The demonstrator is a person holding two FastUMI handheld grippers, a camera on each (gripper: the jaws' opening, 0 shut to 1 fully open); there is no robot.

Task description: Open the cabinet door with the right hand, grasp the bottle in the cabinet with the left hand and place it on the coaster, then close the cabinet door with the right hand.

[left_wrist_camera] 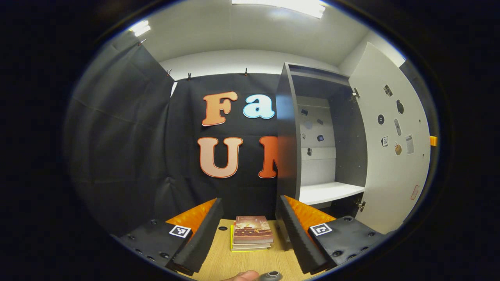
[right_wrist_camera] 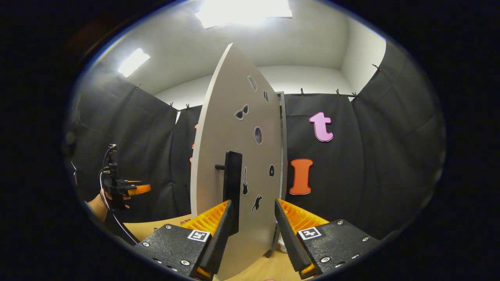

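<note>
The dark grey cabinet (left_wrist_camera: 287,136) stands open at the right of the left gripper view, with a white shelf (left_wrist_camera: 328,191) inside and its white stickered door (left_wrist_camera: 390,156) swung wide. My left gripper (left_wrist_camera: 248,238) is open above the wooden table (left_wrist_camera: 234,265), apart from the cabinet. In the right gripper view the door (right_wrist_camera: 218,128) stands close ahead, and its black handle (right_wrist_camera: 233,183) rises just above the left fingertip of my right gripper (right_wrist_camera: 252,226). The right gripper is open and holds nothing. Far left, a hand holds the left gripper (right_wrist_camera: 127,190).
A stack of books (left_wrist_camera: 252,233) lies on the table between the left gripper's fingers. A fingertip (left_wrist_camera: 244,276) and a small dark round thing (left_wrist_camera: 273,275) show at the bottom edge. Black cloth walls (left_wrist_camera: 125,148) close in the booth.
</note>
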